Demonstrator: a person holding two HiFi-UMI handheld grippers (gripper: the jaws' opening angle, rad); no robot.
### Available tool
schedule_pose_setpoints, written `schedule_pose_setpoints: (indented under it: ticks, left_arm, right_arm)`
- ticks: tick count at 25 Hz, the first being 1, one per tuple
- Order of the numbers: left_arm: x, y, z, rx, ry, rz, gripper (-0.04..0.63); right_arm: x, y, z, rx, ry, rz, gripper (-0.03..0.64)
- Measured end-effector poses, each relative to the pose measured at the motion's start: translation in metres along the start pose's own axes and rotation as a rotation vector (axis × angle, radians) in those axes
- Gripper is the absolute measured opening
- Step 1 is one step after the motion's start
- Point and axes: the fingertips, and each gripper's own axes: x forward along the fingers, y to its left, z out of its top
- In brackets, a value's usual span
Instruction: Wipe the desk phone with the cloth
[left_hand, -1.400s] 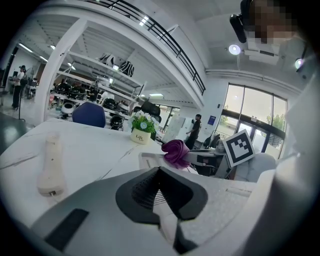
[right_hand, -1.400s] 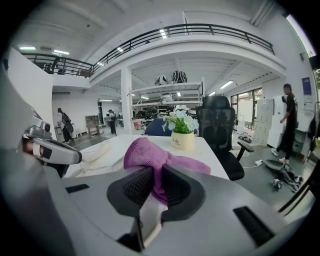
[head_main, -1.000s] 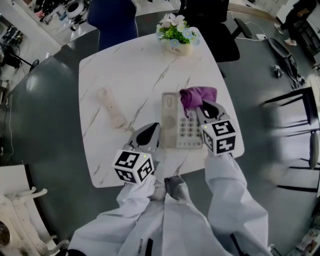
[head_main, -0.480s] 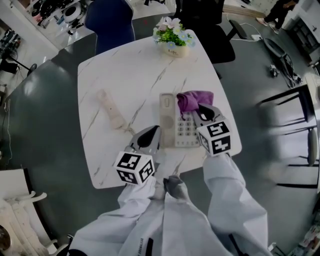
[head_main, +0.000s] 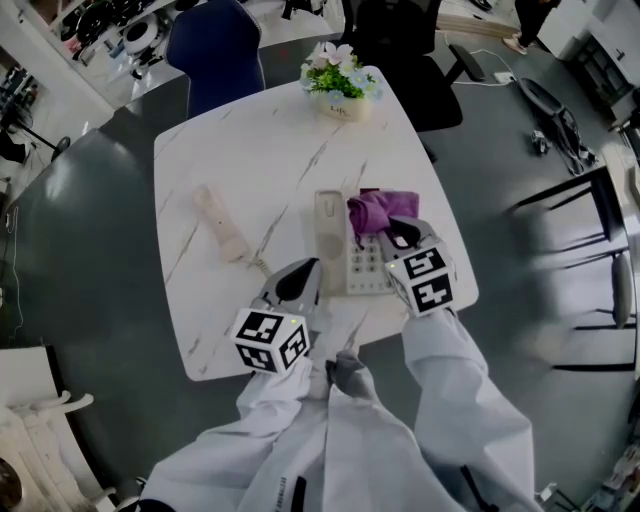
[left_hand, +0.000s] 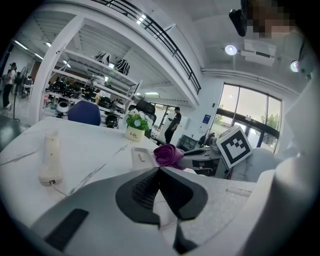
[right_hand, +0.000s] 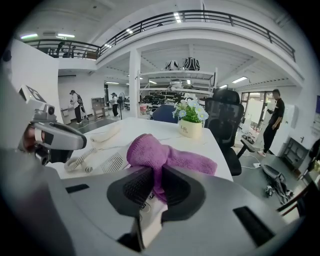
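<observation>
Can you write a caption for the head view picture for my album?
Right tongs hold a purple cloth over the phone on a white table.

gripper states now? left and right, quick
Left gripper: closed, nothing between the jaws.
Right gripper: closed on the purple cloth, over the desk phone.

The white flower pot (left_hand: 134, 134), standing on the surface (left_hand: 90, 150) well ahead of the left hand-held gripper (left_hand: 160, 170), bears the word "Life"; the smaller print under it is unreadable. On the desk phone (right_hand: 114, 162), a key (right_hand: 151, 196) just beneath the right hand-held gripper (right_hand: 154, 175) shows the numeral "3".
</observation>
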Motion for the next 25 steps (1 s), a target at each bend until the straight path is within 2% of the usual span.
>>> schedule_pose_setpoints:
  ticks: [6,17,25]
  left_arm:
    - [-0.004,-0.003,0.001,0.003,-0.001,-0.01,-0.002]
    - [-0.011,-0.004,0.005,0.006,-0.014,-0.016,-0.002]
    - [-0.014,-0.012,0.004,0.014,-0.013,-0.038,-0.002]
  right_arm:
    - [-0.005,0.01,-0.003,-0.026,0.043,0.013,0.032]
    - [-0.009,0.027,-0.013,-0.191,0.108,0.025,0.034]
    - [-0.011,0.036,-0.02,-0.246,0.143,0.026,0.034]
